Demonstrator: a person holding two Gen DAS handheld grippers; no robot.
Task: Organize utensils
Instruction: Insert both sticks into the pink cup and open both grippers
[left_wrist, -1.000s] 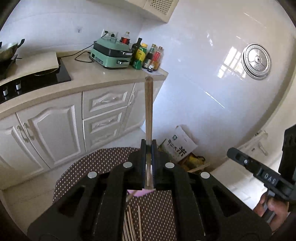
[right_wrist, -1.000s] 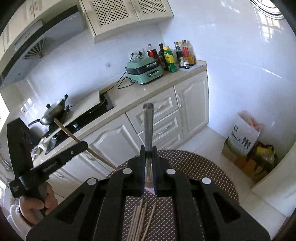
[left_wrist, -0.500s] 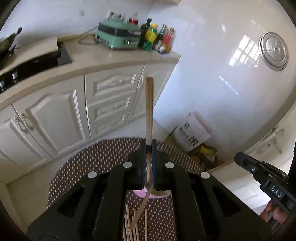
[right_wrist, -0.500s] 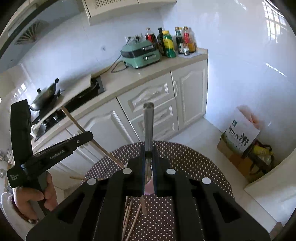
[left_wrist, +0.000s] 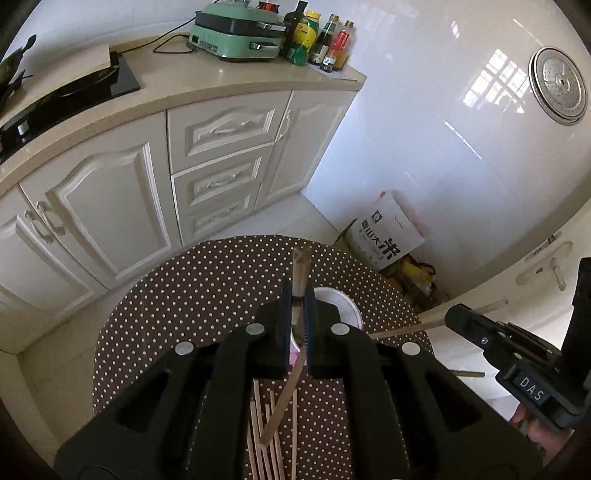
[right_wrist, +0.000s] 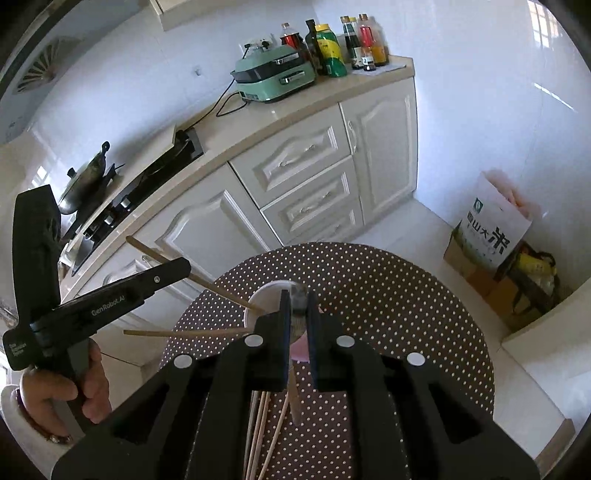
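The left gripper is clamped on a brown wooden chopstick, its top end poking past the fingertips above a white round cup with a pink base. The right gripper is closed on a second wooden chopstick, directly over the same cup. The cup stands on a round brown table with white polka dots. Loose thin wooden sticks lie on the near side of the table.

Left gripper fingers clamp chopstick over cup.
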